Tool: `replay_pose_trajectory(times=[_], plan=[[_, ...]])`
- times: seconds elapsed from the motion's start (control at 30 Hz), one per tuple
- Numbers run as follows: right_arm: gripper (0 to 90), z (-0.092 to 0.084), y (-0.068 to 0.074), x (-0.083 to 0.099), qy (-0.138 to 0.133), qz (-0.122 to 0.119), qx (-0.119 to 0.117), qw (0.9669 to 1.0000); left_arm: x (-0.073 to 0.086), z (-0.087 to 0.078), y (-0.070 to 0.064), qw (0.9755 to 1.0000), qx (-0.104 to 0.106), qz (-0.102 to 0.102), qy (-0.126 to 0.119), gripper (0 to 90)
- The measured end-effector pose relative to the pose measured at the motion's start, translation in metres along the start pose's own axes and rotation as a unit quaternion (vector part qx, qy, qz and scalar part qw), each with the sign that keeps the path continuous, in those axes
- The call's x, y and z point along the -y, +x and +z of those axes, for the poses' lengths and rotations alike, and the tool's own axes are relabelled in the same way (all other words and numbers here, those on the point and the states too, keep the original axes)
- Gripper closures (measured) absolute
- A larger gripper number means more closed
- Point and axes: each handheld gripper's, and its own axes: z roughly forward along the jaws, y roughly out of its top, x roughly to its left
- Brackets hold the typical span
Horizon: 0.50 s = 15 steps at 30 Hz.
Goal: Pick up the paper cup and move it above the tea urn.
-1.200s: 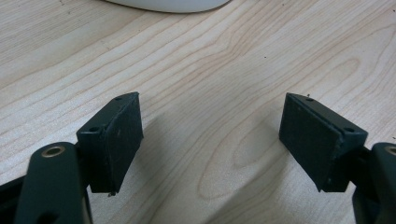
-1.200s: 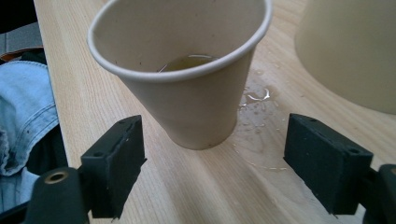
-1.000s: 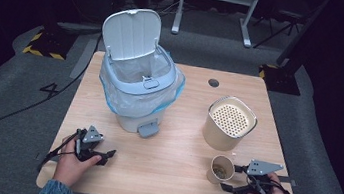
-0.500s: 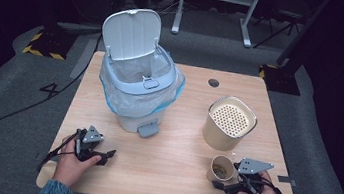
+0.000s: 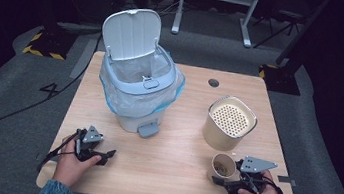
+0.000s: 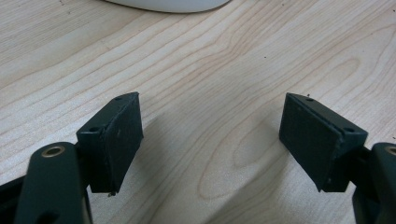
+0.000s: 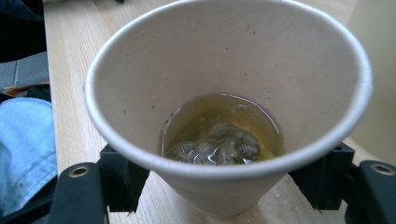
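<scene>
Left gripper (image 5: 102,154) agape, right gripper (image 5: 226,177) narrowing.

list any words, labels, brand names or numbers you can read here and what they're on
None can be read.
The paper cup, the lidded bin and the round canister show plain surfaces with no print.
The floor left of the table bears a white mark like a "4", too blurred to be sure.

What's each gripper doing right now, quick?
Left gripper: open, nothing between its jaws, low over the table.
Right gripper: jaws have just been closing around the paper cup; a firm grip cannot be told.
</scene>
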Motion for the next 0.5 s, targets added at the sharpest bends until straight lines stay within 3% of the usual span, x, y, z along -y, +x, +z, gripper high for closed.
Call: replay_pose_trajectory(times=[0.5], plan=[[29.1, -0.019, -0.007, -0.028, -0.011, -0.005, 0.007, 0.9999, 0.000, 0.000, 0.000, 1.0000, 0.000, 0.000, 0.000, 21.8]])
